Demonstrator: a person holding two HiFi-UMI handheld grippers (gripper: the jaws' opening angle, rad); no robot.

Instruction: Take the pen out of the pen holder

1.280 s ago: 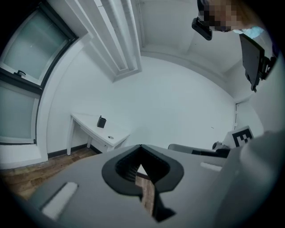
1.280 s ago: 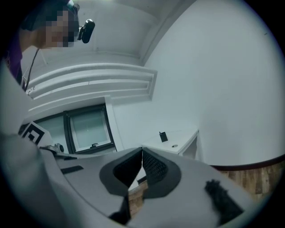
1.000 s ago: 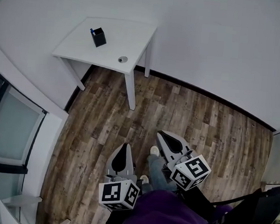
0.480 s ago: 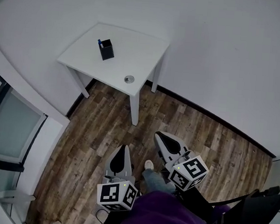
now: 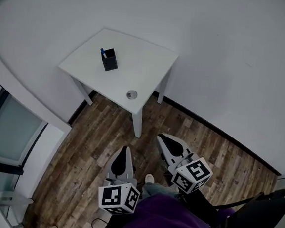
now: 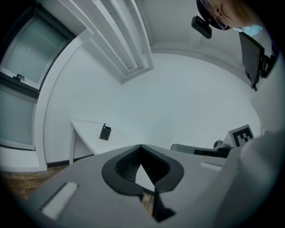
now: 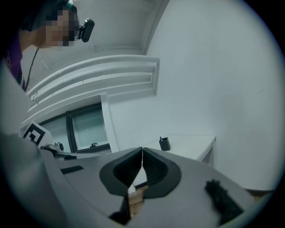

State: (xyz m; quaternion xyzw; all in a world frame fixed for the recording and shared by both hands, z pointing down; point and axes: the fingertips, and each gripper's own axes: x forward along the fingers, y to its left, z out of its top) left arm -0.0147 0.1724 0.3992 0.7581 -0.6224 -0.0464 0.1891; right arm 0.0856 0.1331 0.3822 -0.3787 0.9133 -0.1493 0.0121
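A black pen holder (image 5: 110, 61) stands on a white table (image 5: 147, 57) in the room's corner, with a blue pen (image 5: 103, 52) sticking out of its top. The holder also shows small and far off as pen holder (image 6: 105, 132) and pen holder (image 7: 164, 143). My left gripper (image 5: 123, 152) and right gripper (image 5: 164, 140) hang over the wooden floor, well short of the table. Both are shut with nothing between their tips, as seen at left gripper (image 6: 140, 146) and right gripper (image 7: 142, 150).
A round cable grommet (image 5: 131, 94) sits near the table's front corner, above a white leg (image 5: 137, 123). White walls enclose the table on two sides. A window (image 5: 6, 139) and white sill run along the left. The person's shoe (image 5: 148, 178) is on the plank floor.
The table and pen holder have slid lower and nearer in the head view as the person walks toward them. Both grippers stay shut and keep their place before the body.
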